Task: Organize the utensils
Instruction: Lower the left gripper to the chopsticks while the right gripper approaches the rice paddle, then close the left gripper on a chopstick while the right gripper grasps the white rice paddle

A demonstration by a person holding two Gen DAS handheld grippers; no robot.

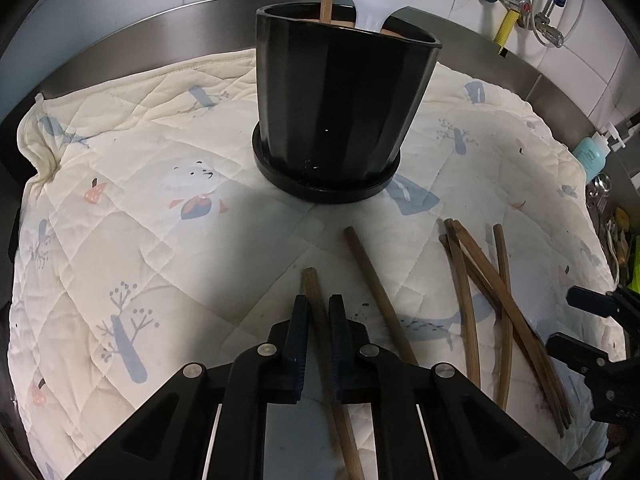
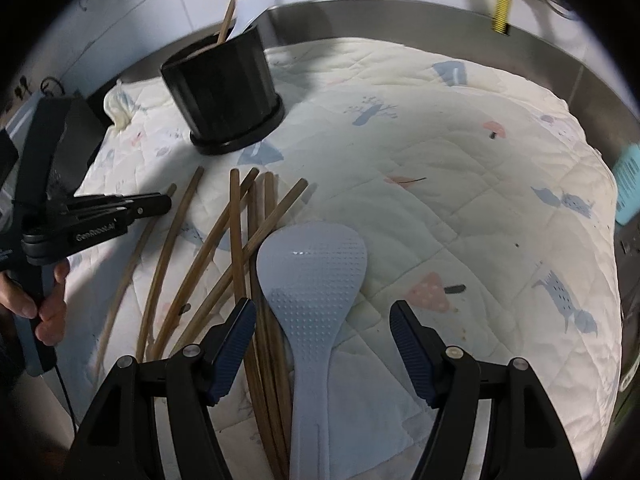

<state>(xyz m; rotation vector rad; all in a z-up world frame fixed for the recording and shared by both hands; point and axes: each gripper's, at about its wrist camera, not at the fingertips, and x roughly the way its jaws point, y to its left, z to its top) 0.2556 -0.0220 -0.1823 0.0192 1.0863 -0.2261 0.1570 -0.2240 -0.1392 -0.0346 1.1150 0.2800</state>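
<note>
While left gripper (image 1: 319, 312) pinches one chopstick (image 1: 316, 304) | right gripper (image 2: 323, 320) spread over rice paddle (image 2: 310, 276) | sticks light, stiff, slippery (grip mid-shaft) | holder (image 1: 340, 92) waits

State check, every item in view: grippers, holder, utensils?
left gripper: shut on one chopstick
right gripper: open, fingers astride the rice paddle, not touching
black holder: upright on its saucer, holding a chopstick and a white paddle
loose chopsticks: lying crossed on the quilted cloth
</note>
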